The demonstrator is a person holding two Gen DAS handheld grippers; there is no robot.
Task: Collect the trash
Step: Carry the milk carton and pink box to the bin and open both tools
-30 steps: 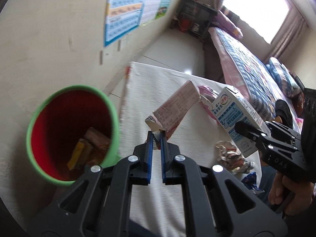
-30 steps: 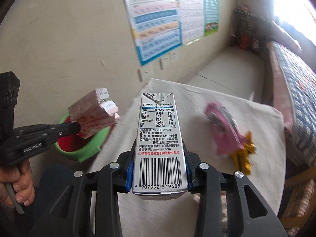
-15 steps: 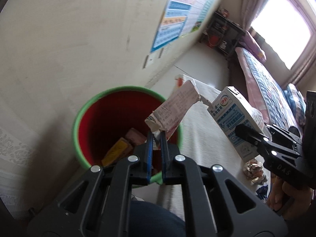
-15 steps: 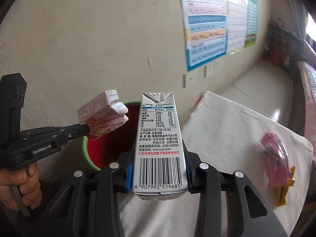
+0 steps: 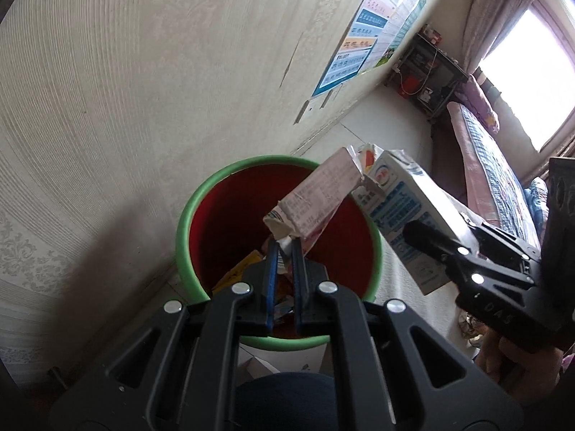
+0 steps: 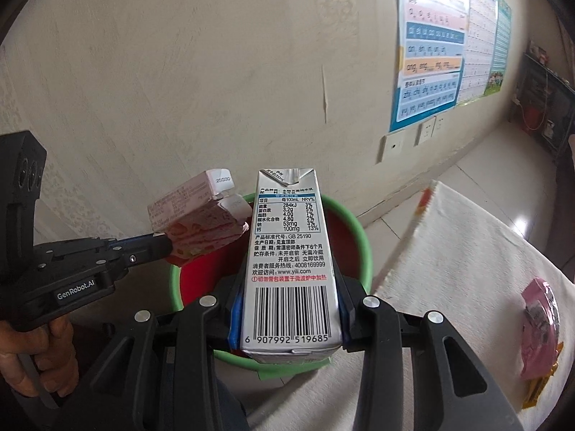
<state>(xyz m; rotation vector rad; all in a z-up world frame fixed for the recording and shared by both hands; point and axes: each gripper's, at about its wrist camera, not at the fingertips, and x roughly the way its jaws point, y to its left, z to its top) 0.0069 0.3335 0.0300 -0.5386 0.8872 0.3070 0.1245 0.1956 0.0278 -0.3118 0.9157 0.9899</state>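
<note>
A red bin with a green rim (image 5: 187,222) (image 6: 363,240) stands on the floor by the wall, with a few wrappers at its bottom. My left gripper (image 5: 284,242) (image 6: 167,248) is shut on a corner of a flattened pink carton (image 5: 316,201) (image 6: 194,219), which hangs over the bin's mouth. My right gripper (image 6: 289,283) (image 5: 413,231) is shut on an upright white and blue milk carton (image 6: 289,269) (image 5: 406,208), held over the bin's near rim, just right of the pink one.
The wall (image 5: 143,72) rises right behind the bin. A cloth-covered table (image 6: 460,273) lies to the right with a pink wrapper (image 6: 539,316) and a yellow one (image 6: 539,384) on it. A bed (image 5: 496,165) and a dark shelf (image 5: 431,72) stand farther off.
Both grippers have swung left from over the table toward the wall, carrying their cartons. The bin, first off to the left, now lies directly beneath both cartons.
</note>
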